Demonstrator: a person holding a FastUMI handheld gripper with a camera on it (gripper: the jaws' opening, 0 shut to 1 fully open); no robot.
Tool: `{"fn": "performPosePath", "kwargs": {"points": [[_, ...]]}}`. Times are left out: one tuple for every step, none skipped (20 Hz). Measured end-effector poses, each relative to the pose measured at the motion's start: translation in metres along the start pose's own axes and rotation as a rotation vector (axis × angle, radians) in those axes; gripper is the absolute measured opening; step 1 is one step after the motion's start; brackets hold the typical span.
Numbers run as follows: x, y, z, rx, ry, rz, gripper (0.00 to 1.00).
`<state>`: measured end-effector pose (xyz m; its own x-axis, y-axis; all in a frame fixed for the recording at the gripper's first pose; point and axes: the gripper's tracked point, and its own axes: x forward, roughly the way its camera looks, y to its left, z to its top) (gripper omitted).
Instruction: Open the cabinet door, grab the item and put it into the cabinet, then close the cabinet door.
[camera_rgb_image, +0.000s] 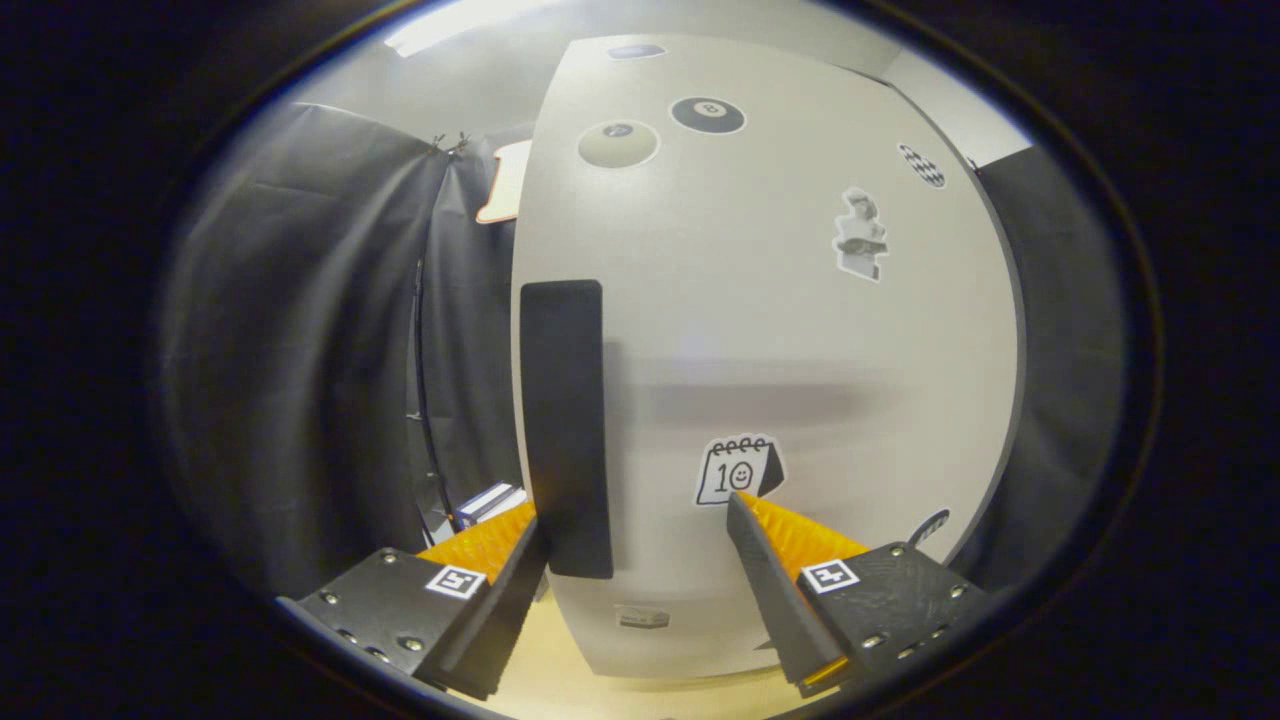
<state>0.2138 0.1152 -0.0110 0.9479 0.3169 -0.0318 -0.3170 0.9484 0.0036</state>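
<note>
A white cabinet door (760, 330) with several stickers stands close in front of me. Its tall dark handle (565, 420) runs down the door's left edge. My gripper (636, 525) is open, fingers apart. The handle's lower end sits between the fingers, close against the left finger (510, 570); the right finger (775, 570) stands well to the right, in front of the door face below a calendar sticker. I cannot tell whether the left finger touches the handle. The door appears shut or nearly shut.
Black booth cloth (300, 380) hangs to the left and right of the cabinet. A small blue and white box (488, 503) lies low beyond the left finger. A pale wooden surface (560, 670) runs under the cabinet.
</note>
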Motion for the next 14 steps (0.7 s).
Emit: {"fn": "performPosePath", "kwargs": {"points": [[0.0,0.001,0.0,0.006,-0.004,-0.007,0.99],[0.001,0.003,-0.002,0.008,-0.005,-0.012,0.99],[0.002,0.004,-0.001,0.01,-0.01,-0.017,1.0],[0.004,0.004,-0.002,0.011,-0.011,-0.025,1.0],[0.005,0.005,-0.002,0.013,-0.017,-0.034,1.0],[0.008,0.006,-0.003,0.015,-0.02,-0.045,1.0],[0.01,0.006,-0.003,0.016,-0.023,-0.053,1.0],[0.013,0.006,-0.003,0.016,-0.024,-0.062,1.0],[0.015,0.006,-0.002,0.014,-0.027,-0.07,1.0],[0.017,0.005,-0.002,0.013,-0.029,-0.077,1.0],[0.016,0.005,-0.001,0.015,-0.038,-0.081,1.0],[0.017,0.006,-0.002,0.015,-0.034,-0.082,1.0],[0.017,0.005,0.0,0.015,-0.042,-0.083,1.0],[0.018,0.005,-0.001,0.019,-0.034,-0.082,1.0]]}}
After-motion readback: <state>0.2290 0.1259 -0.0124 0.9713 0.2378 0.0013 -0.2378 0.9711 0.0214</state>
